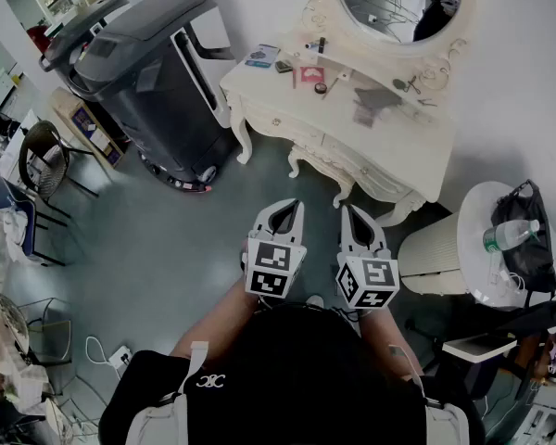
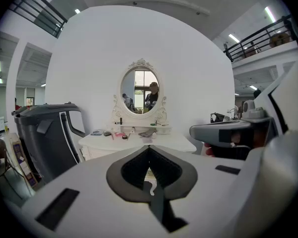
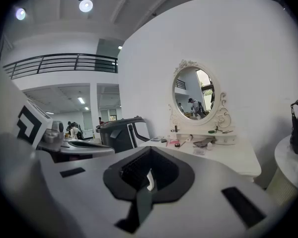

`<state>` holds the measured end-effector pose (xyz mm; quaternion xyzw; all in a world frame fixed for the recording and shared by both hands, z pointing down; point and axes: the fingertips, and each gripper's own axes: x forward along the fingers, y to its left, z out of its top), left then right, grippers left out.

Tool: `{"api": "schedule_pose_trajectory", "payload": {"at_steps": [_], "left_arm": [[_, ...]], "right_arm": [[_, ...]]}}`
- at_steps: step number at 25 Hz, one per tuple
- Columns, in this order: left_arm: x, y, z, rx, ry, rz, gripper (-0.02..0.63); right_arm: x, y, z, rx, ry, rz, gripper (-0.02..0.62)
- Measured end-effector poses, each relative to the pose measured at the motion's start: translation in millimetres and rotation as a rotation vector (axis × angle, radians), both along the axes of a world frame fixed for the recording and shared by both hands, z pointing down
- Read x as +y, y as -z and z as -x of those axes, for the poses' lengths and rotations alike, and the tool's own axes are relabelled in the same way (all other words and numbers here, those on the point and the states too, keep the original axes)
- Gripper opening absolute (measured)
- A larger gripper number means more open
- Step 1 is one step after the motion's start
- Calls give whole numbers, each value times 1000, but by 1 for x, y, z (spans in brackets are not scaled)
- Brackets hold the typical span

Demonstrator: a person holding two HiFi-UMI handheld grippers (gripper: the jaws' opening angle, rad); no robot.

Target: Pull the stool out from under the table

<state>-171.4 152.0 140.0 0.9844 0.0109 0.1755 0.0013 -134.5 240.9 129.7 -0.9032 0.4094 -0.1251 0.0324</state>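
Observation:
A white ornate dressing table (image 1: 287,95) with an oval mirror (image 1: 394,3) stands against the wall ahead; small items lie on its top. No stool shows in any view, and the tabletop hides the space beneath it. My left gripper (image 1: 280,213) and right gripper (image 1: 357,219) hover side by side over the grey floor, a short way in front of the table's curved legs (image 1: 343,188). Both are shut with nothing between the jaws. The left gripper view has my left gripper (image 2: 149,148) pointing at the table (image 2: 139,142). My right gripper (image 3: 150,150) faces the table (image 3: 228,155) too.
A large dark floor-cleaning machine (image 1: 157,72) stands left of the table. At the right, a round white side table (image 1: 473,248) carries a black bag (image 1: 524,239) and a bottle (image 1: 510,235). Chairs (image 1: 46,156) and clutter line the left edge. A cable and socket (image 1: 116,352) lie on the floor.

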Motion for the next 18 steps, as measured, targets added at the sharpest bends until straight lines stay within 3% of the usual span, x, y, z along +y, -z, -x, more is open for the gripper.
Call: {"api": "schedule_pose_trajectory", "payload": {"at_steps": [10, 18], "left_arm": [[-22, 0, -11, 7, 40, 13, 3], [-19, -2, -21, 2, 20, 17, 3]], "right_arm": [[-10, 1, -16, 25, -21, 18, 8], [-13, -3, -22, 33, -32, 42, 8]]}}
